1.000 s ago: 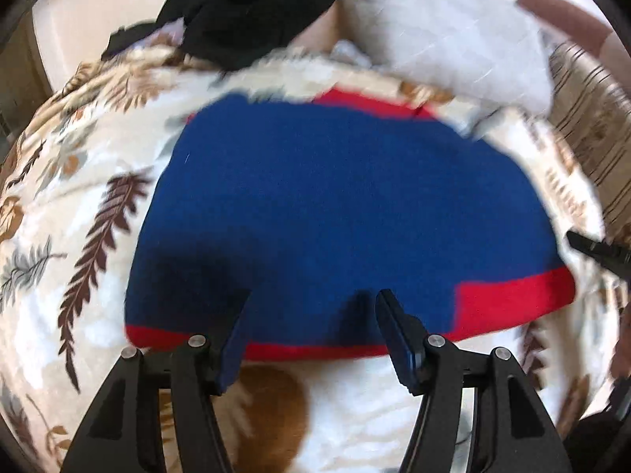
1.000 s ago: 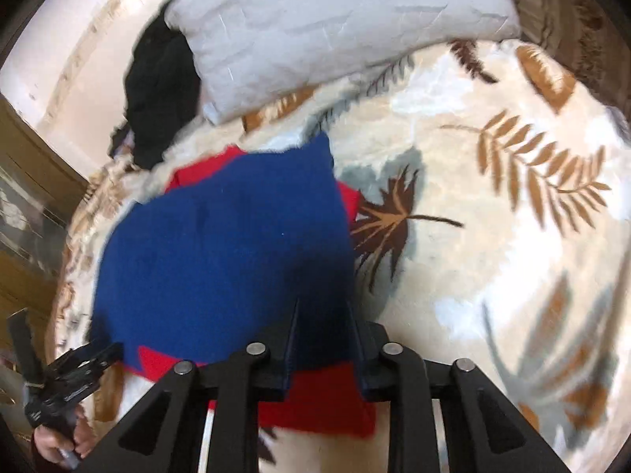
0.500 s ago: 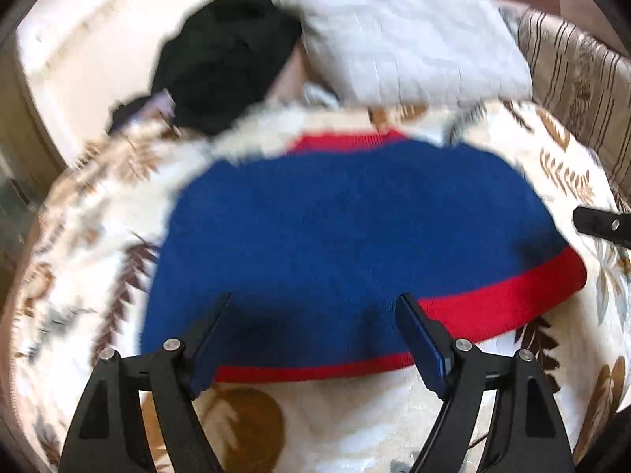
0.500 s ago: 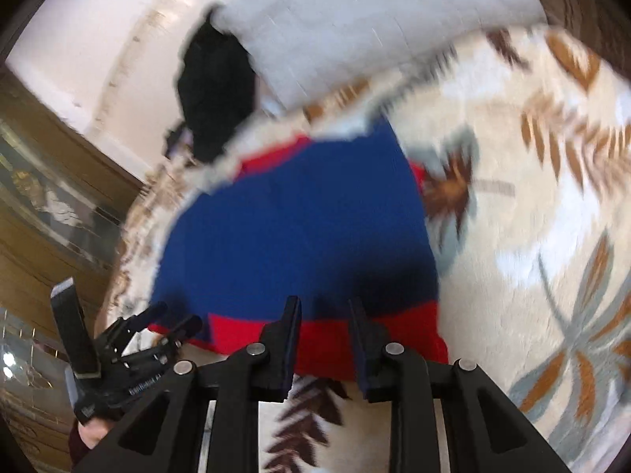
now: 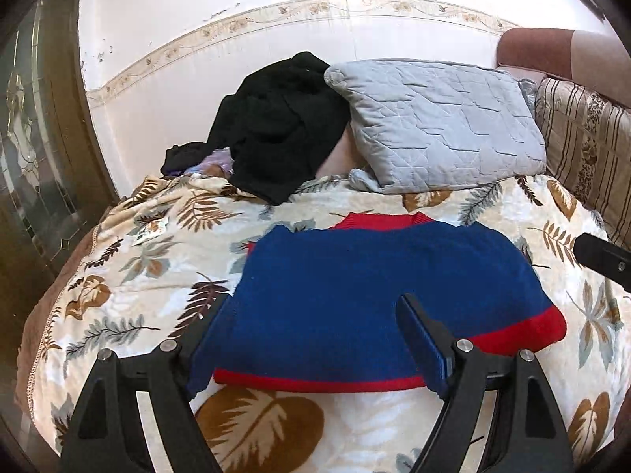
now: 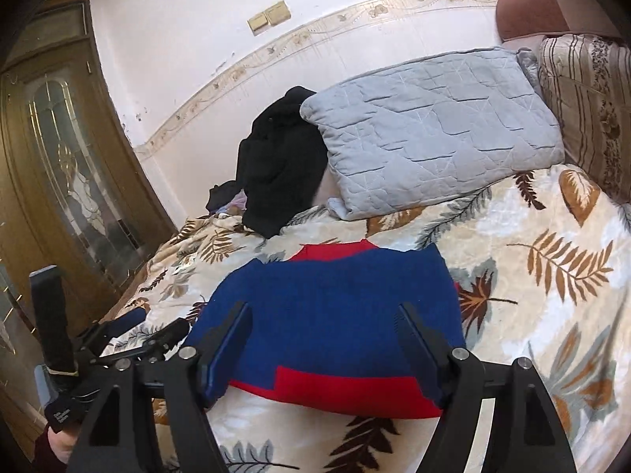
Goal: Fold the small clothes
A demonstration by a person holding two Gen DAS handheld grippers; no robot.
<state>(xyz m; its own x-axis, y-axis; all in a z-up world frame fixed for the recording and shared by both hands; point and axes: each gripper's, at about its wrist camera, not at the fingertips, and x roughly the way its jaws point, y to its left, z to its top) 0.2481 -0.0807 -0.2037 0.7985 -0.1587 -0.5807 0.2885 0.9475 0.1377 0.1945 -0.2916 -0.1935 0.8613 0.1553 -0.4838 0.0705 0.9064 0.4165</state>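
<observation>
A folded blue sweater with red trim (image 5: 374,291) lies flat on the leaf-patterned blanket (image 5: 150,268). It also shows in the right wrist view (image 6: 335,315). My left gripper (image 5: 311,319) is open and empty, raised above the sweater's near hem. My right gripper (image 6: 323,327) is open and empty, raised above the sweater's near red edge. The left gripper shows at the left in the right wrist view (image 6: 130,335). A finger of the right gripper shows at the right edge in the left wrist view (image 5: 603,256).
A grey quilted pillow (image 5: 437,122) and a black garment heap (image 5: 284,126) lie at the back by the wall. A striped cushion (image 5: 587,149) is at the right. A wooden glass door (image 6: 67,157) stands at the left.
Both grippers have lifted and pulled back from the sweater. The right gripper, nearly closed at the red edge before, now stands open. The sweater lies still.
</observation>
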